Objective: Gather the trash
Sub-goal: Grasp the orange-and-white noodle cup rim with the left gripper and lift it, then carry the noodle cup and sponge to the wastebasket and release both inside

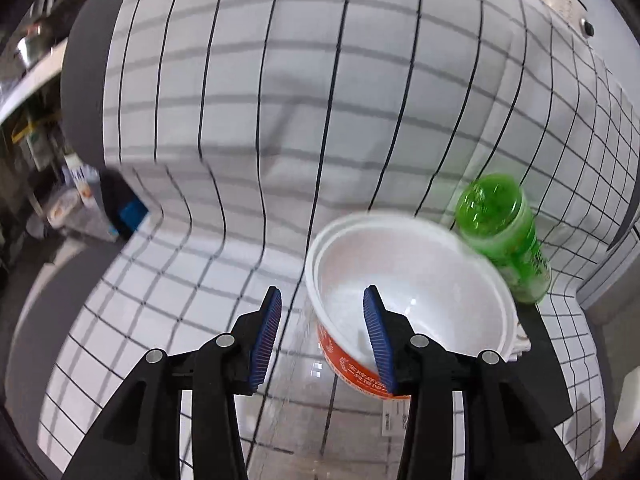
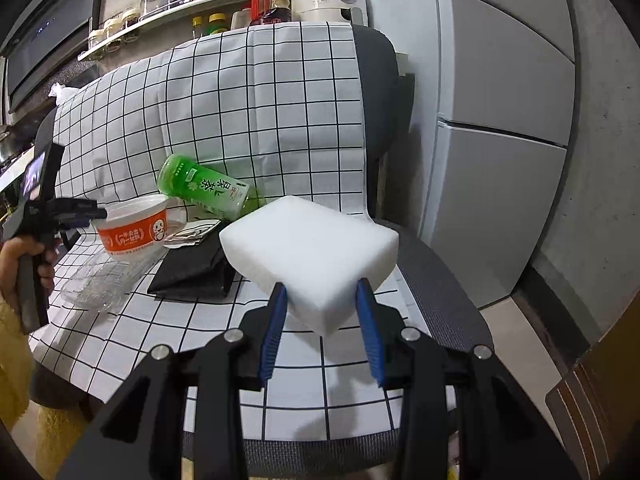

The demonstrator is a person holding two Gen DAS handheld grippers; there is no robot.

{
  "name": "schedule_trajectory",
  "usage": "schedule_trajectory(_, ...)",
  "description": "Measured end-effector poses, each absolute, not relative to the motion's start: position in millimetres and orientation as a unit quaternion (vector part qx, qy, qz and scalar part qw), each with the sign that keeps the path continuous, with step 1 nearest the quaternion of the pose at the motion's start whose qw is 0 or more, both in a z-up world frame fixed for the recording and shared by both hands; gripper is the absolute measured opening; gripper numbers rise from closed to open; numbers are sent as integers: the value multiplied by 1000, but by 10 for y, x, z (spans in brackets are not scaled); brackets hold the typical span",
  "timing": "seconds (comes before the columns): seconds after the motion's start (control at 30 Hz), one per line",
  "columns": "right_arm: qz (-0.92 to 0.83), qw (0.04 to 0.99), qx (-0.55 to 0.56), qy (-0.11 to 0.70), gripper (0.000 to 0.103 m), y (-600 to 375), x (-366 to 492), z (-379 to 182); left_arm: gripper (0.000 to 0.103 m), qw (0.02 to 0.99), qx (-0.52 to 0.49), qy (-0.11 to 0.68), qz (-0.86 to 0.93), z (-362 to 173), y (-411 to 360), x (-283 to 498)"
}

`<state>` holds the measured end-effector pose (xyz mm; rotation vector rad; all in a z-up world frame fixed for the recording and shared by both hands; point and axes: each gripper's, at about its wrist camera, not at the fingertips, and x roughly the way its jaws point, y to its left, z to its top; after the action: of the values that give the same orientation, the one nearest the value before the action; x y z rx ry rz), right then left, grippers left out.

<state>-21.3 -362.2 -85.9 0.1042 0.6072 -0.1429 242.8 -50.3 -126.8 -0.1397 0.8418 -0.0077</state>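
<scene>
Right wrist view: right gripper (image 2: 322, 330) clamps a white foam block (image 2: 310, 254) at its near corner, both blue pads pressed to it, above the checked cloth (image 2: 224, 92) draped over a chair (image 2: 436, 276). Green bottle (image 2: 206, 190) lies on its side on the seat; label in Chinese characters, white on green (brand not legible). Orange-and-white paper bowl (image 2: 134, 230) beside it, printed with white characters and a cartoon face. Clear plastic tray (image 2: 100, 280) and black pouch (image 2: 192, 274) nearby.

Left wrist view: left gripper (image 1: 322, 336) half-spread around the bowl's near rim, one pad inside, one outside; pads not pressing. Orange band text blurred.
</scene>
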Motion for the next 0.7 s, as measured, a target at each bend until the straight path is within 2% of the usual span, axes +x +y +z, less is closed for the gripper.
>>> schedule_trajectory(0.1,-69,951,44,298,36,-3559,-248,-826,36,902,-85,422,-20,-1383,-475,2372)
schedule_trajectory(0.23,-68,953,38,292,36,-3477,-304,-762,19,891,-99,441,-40,-1511,-427,2290)
schedule_trajectory(0.37,-69,956,31,283,36,-3383,-389,-688,6,900,-119,414,-63,-1381,-369,2064)
schedule_trajectory(0.7,-81,962,47,256,36,-3323,-703,-470,5,927,-71,334,-154,-741,-654,1006)
